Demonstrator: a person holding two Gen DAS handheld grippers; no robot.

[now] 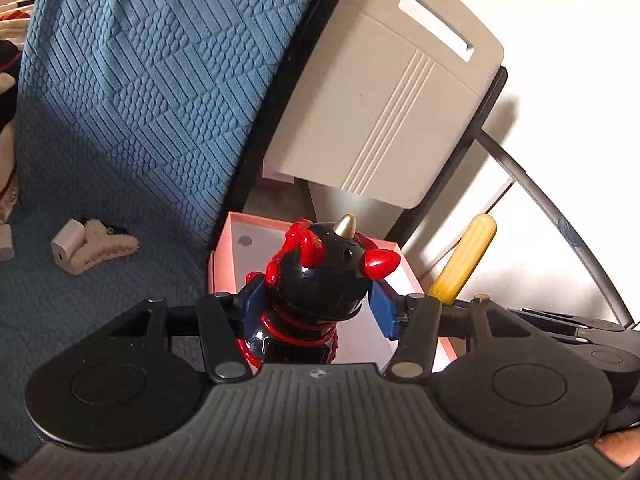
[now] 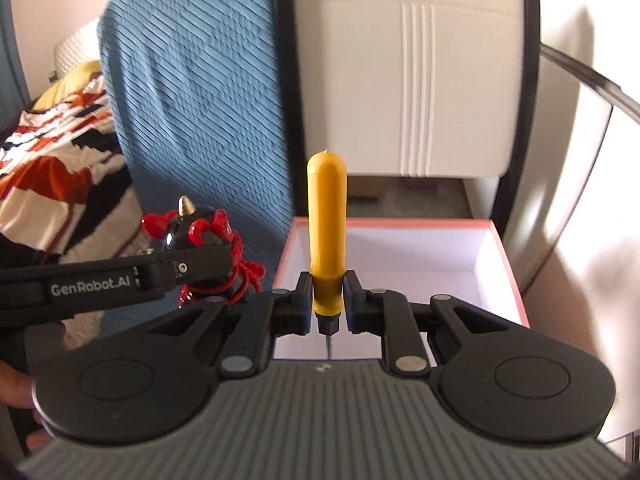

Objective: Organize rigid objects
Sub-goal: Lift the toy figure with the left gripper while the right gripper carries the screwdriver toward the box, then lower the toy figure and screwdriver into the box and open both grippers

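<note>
Blue bed upper left, pink box at centre. Left tongs pinch figurine; right tongs pinch yellow awl upright. Step: carrying both boxward. Next: lower in, release.

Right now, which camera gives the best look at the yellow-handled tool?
The right wrist view: the yellow-handled tool stands upright, centred, clamped in the right gripper, with its thin metal tip visible below. The left wrist view shows only its handle, slanting up behind the gripper parts.
</note>
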